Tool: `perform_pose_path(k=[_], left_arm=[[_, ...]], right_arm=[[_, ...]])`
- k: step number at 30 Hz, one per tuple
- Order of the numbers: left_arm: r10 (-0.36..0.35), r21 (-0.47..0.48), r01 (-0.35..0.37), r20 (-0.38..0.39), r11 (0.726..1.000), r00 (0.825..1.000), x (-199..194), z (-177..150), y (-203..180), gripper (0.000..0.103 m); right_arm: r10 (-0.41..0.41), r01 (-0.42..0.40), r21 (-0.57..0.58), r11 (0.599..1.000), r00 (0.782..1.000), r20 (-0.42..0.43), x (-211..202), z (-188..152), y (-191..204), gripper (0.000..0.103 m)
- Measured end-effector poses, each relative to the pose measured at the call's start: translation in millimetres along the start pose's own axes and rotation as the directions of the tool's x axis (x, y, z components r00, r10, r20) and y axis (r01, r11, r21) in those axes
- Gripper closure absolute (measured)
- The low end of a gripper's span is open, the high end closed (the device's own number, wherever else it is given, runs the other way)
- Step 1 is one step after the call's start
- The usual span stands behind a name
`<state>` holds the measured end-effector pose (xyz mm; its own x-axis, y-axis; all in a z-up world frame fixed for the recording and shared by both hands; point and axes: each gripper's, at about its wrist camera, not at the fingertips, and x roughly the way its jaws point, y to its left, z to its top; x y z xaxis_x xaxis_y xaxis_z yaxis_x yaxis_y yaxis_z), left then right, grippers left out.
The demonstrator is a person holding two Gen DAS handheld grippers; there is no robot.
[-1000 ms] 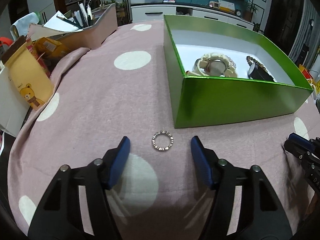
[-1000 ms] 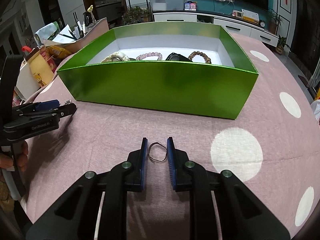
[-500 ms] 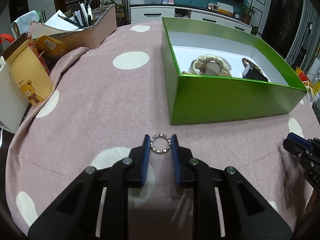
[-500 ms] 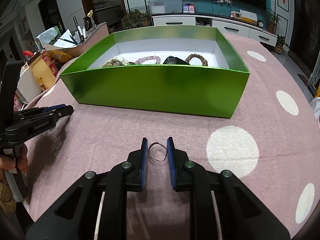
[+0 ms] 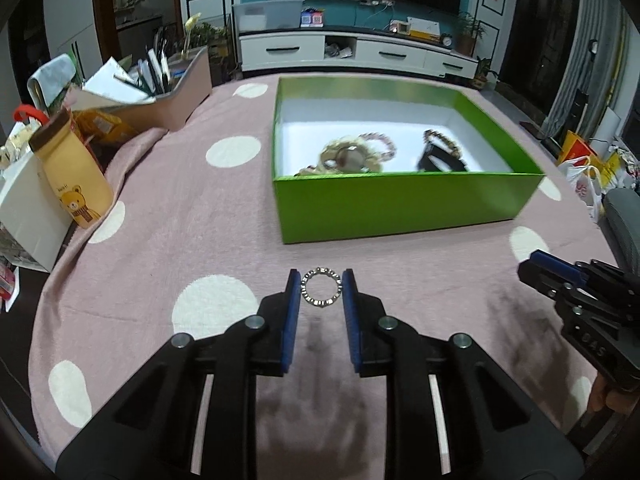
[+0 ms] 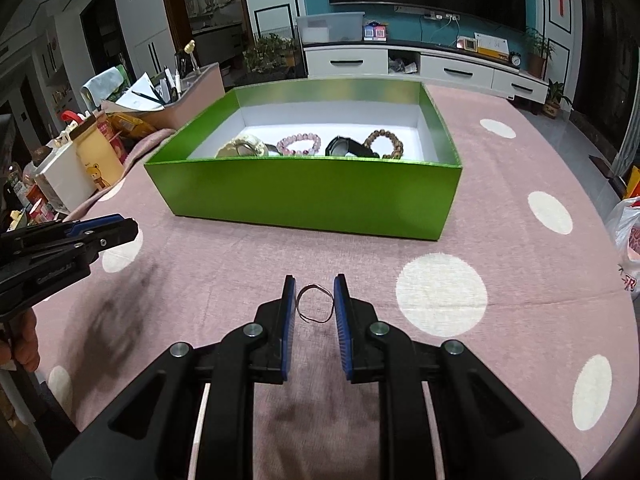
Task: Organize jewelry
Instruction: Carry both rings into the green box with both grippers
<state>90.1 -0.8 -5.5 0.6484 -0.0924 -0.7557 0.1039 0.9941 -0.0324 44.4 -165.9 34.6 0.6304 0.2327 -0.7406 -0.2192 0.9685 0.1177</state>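
My left gripper (image 5: 321,286) is shut on a silver beaded ring bracelet (image 5: 321,302) and holds it above the pink dotted cloth, in front of the green box (image 5: 400,208). My right gripper (image 6: 315,296) is shut on a thin wire bangle (image 6: 315,309), also raised above the cloth short of the green box (image 6: 312,200). Inside the box lie a cream bracelet (image 6: 242,149), a pink bead bracelet (image 6: 300,143), a black watch (image 6: 347,147) and a brown bead bracelet (image 6: 385,144). Each gripper shows in the other's view: the right one (image 5: 580,292), the left one (image 6: 68,248).
A yellow bear-print cup (image 5: 74,176), a white box (image 5: 28,216) and a pink desk organiser with pens and papers (image 5: 160,92) crowd the table's left edge. A plastic bag (image 6: 628,240) sits off the right edge.
The left gripper closed on the silver bracelet and lifted it off the cloth. The right gripper, holding the wire bangle throughout, has risen; the box looks farther and lower in both views.
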Motion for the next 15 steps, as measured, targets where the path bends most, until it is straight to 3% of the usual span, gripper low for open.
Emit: perform_pose_path(k=[15], left_arm=[[-0.012, 0.053, 0.007, 0.111, 0.999, 0.994, -53, 20, -24, 0.082]], right_arm=[[-0.007, 0.009, -0.015, 1.0, 0.993, 0.119, -48, 19, -2, 0.084]])
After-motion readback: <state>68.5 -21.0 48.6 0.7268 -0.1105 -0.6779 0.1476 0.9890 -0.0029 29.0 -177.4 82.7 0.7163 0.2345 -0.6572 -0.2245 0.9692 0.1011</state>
